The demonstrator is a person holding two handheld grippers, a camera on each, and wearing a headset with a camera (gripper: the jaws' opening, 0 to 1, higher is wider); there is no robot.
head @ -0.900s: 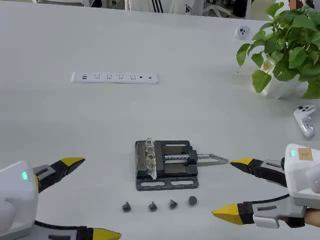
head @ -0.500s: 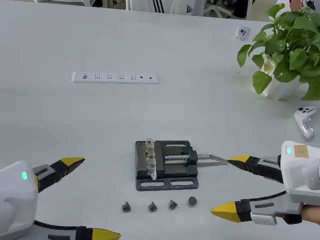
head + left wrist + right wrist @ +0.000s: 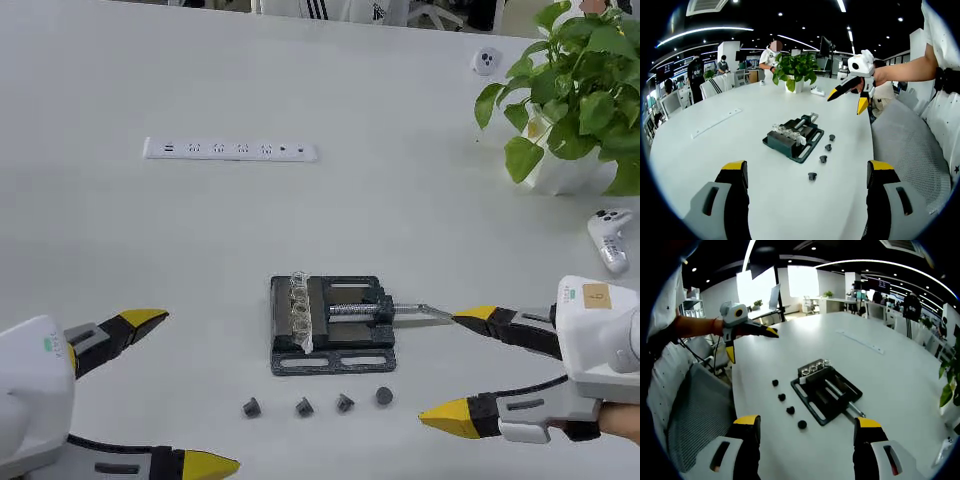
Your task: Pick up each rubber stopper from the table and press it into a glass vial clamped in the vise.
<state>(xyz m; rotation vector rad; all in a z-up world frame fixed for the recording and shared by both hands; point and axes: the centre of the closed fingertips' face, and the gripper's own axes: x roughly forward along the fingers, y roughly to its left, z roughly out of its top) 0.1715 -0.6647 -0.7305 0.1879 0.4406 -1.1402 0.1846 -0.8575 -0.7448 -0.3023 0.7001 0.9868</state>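
In the head view a black vise sits on the white table, with a row of glass vials standing upright between its jaws at the left end and its screw handle pointing right. Four dark rubber stoppers lie in a line on the table just in front of the vise, apart from one another. The left gripper comes in from the lower left and the right gripper from the lower right — both have their yellow-tipped jaws spread wide and hold nothing. The right gripper's upper tip is just beside the end of the vise handle. A power strip lies farther back, and a potted plant and a game controller are at the right edge.

In the left gripper view its jaws stand wide apart and empty above the table, the nearest stopper lying between them ahead. The vise and vials are beyond, and the right gripper hangs in the air, well apart from the vise.

In the right gripper view its jaws are also spread — the stoppers and vise lie ahead, and the left gripper hovers open behind them.
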